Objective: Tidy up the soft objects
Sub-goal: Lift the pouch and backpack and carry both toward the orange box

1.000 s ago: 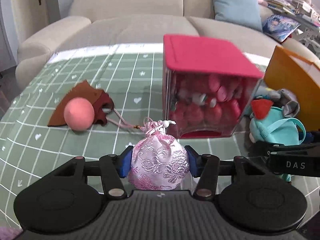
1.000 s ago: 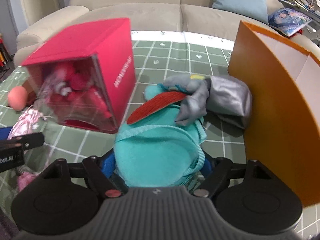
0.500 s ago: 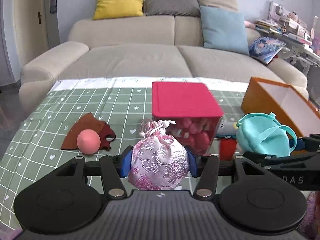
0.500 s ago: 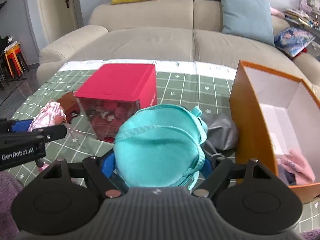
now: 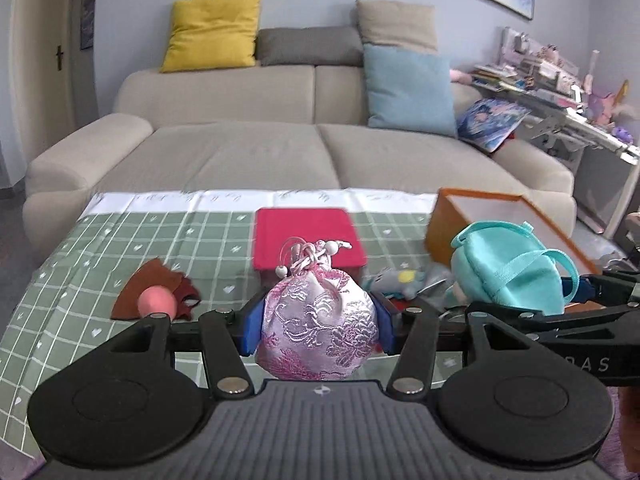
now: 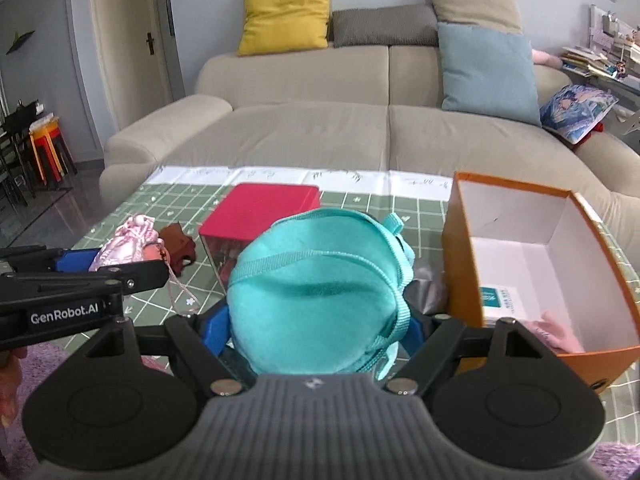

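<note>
Both aloft, tilted downward — left gripper (image 5: 318, 318) clamps the pink pouch (image 5: 318, 328), right gripper (image 6: 318, 328) clamps the teal bag (image 6: 316, 300).

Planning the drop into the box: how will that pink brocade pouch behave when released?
The pink brocade pouch bulges between the left gripper pads, so it probably slumps rather than bounces. Its rounded body may roll slightly. The shiny fabric looks slippery, and the beaded drawstring could snag.
</note>
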A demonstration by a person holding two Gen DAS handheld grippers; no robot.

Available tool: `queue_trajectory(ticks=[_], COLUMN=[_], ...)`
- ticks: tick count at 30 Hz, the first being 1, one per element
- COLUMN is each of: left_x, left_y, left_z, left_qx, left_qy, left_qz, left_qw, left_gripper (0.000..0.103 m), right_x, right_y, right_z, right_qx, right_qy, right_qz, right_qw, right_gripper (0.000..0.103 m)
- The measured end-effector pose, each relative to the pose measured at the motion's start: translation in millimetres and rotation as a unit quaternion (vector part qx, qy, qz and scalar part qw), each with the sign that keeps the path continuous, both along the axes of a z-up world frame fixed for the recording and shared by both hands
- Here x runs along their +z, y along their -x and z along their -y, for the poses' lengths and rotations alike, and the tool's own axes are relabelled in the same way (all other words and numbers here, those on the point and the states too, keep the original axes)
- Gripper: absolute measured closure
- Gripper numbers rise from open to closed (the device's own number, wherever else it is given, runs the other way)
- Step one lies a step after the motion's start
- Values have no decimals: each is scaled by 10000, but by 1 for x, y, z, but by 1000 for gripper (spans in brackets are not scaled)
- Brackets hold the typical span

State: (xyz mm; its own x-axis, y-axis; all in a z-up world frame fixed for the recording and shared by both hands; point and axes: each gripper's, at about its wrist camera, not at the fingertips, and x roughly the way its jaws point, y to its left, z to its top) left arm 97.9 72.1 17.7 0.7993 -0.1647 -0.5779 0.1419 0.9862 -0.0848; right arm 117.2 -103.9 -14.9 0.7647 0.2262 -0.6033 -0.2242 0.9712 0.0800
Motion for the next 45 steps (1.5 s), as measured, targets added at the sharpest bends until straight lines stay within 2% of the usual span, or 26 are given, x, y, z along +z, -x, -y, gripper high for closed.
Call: queue_trajectory(ticks=[9,17,27,30,36,38,45], left_x=[25,44,60,60,42,30,-20], left_y=[3,-24,-77,-97,-135,-150,-189], left_z=[43,92,175,197,240,254,287], left_qx=[-619,-1324,-2134,-2329,-2891,-3121,-3505], left_qy=[68,181,-48,-250,-613,-788,-1487], left_qz=[220,292,395,402,175,53,-455], left_qw=[9978,9906,9762,9714,9552,9468,9236], left_gripper=[41,42,41,41,41,41,41], right_x=[27,45,57,58,52,45,-3], right_y=[28,35,2,-16,-59,-76,-138], right_z=[40,89,157,176,215,228,251], right_qx=[-342,-716,-1130,-1116,-773,-673,-358], right_qy=[-70,-88,66,123,343,442,688], right_qz=[265,491,767,769,368,136,-760], right_qw=[9990,9962,9906,9907,9957,9967,9941], right_gripper=[24,24,24,24,24,24,24])
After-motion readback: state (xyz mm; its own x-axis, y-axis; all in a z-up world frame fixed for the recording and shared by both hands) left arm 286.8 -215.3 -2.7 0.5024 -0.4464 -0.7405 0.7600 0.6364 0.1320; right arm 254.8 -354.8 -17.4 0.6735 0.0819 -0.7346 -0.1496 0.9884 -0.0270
